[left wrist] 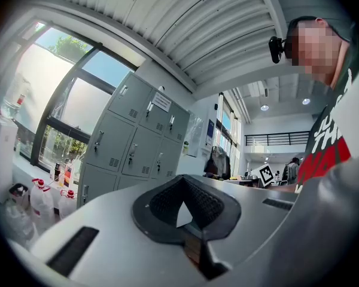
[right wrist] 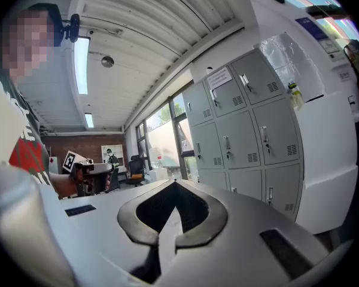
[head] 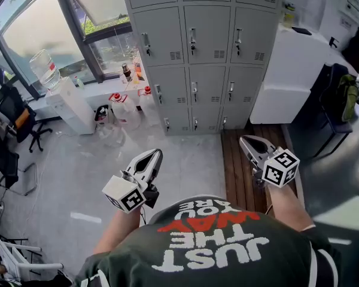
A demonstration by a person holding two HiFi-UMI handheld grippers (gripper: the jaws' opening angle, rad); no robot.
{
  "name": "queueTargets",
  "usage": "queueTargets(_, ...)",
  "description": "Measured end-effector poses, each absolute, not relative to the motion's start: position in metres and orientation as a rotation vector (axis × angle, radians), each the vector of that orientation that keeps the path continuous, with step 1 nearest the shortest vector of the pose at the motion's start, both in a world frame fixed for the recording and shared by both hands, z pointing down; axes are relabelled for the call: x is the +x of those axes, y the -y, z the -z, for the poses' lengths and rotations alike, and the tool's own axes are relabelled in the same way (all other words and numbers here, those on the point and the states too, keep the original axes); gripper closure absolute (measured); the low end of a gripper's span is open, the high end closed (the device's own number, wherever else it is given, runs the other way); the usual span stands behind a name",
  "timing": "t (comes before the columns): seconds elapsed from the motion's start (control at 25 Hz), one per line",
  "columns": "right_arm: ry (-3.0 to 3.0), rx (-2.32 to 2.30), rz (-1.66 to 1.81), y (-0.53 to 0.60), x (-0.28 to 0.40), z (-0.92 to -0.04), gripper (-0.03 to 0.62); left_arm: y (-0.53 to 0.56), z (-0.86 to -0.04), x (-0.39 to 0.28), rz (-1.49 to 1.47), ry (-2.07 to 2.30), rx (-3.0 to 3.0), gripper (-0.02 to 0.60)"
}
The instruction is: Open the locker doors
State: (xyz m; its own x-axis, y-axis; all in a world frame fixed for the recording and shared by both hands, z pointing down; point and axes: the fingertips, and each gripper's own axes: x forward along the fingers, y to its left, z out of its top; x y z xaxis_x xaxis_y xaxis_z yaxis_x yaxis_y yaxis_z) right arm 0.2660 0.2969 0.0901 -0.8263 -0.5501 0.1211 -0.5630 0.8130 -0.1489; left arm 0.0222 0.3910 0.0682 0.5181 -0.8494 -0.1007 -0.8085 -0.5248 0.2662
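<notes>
The grey lockers (head: 206,52) stand against the far wall, three columns wide, and every door I can see is closed with its handle latch upright. They also show in the left gripper view as lockers (left wrist: 134,142) and in the right gripper view as lockers (right wrist: 245,136). My left gripper (head: 156,154) is held low in front of the person's chest, well short of the lockers, shut with nothing in it. My right gripper (head: 245,140) is at the same height to the right, also shut and empty. Both point toward the lockers.
A white water dispenser (head: 72,103) and several red-capped plastic jugs (head: 122,109) stand left of the lockers under the window. A white cabinet (head: 287,82) adjoins them on the right. Wooden decking (head: 245,160) lies before the lockers. Office chairs (head: 18,121) are at far left.
</notes>
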Motion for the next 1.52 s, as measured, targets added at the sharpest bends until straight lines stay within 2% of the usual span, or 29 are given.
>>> queueTargets(0.24, 2.946, 0.820, -0.299, -0.292, 0.278, -0.090, 0.559, -0.380, -0.067, 0.043, 0.316, 1.437, 2.561, 0.580)
queueTargets(0.72, 2.950, 0.783, -0.335, -0.259, 0.366, -0.095, 0.559, -0.340, -0.071, 0.131, 0.276, 1.390, 2.537, 0.580)
queueTargets(0.88, 2.941, 0.796, -0.369, -0.243, 0.375, -0.109, 0.559, -0.323, -0.080, 0.138, 0.239, 1.379, 2.542, 0.580)
queueTargets(1.2, 2.890, 0.861, -0.387, -0.172, 0.323, -0.134, 0.559, -0.239, -0.109, 0.076, 0.263, 1.320, 2.531, 0.580)
queueTargets(1.52, 2.925, 0.983, -0.341, -0.045, 0.181, -0.117, 0.559, -0.091, -0.116, -0.063, 0.260, 1.212, 2.602, 0.580)
